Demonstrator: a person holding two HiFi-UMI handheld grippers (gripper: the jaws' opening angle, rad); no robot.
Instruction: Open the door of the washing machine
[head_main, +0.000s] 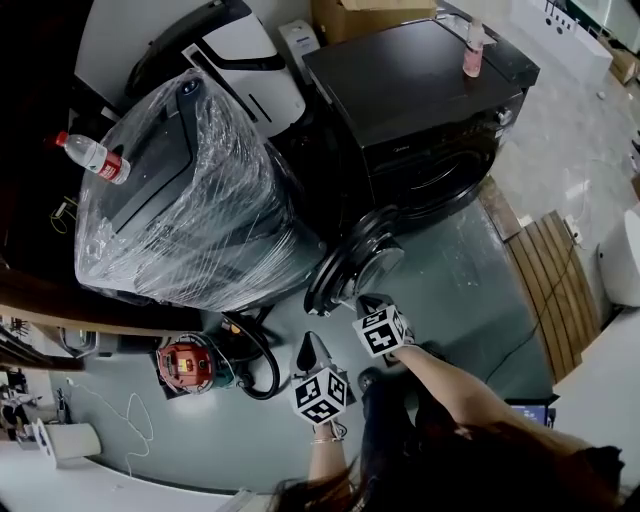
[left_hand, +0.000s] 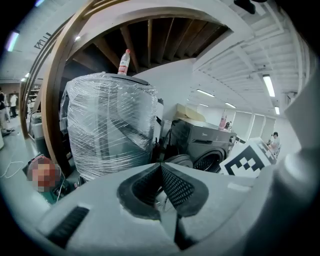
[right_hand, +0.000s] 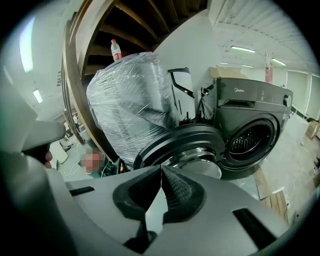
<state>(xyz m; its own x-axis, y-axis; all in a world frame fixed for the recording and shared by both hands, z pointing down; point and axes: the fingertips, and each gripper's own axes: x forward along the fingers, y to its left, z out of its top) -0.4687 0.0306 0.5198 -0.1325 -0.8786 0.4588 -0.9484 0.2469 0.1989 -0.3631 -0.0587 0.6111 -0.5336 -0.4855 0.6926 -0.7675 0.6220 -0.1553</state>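
Observation:
The dark front-loading washing machine (head_main: 420, 110) stands at the back with its round door (head_main: 355, 262) swung wide open to the left; the drum opening (right_hand: 250, 142) is exposed. My right gripper (head_main: 365, 300) hovers just in front of the door's edge, shut, with nothing between its pads and apart from the door (right_hand: 182, 145). My left gripper (head_main: 308, 350) hangs lower and to the left over the floor, also shut and empty. In the left gripper view the washing machine (left_hand: 202, 142) sits behind the closed fingertips (left_hand: 172, 182), with the right gripper's marker cube (left_hand: 247, 160) at the right.
A large appliance wrapped in clear film (head_main: 190, 190) stands left of the washer, a water bottle (head_main: 92, 155) on top. A pink bottle (head_main: 473, 50) stands on the washer. A red device with black cable (head_main: 187, 362) lies on the floor; a wooden pallet (head_main: 550, 280) is right.

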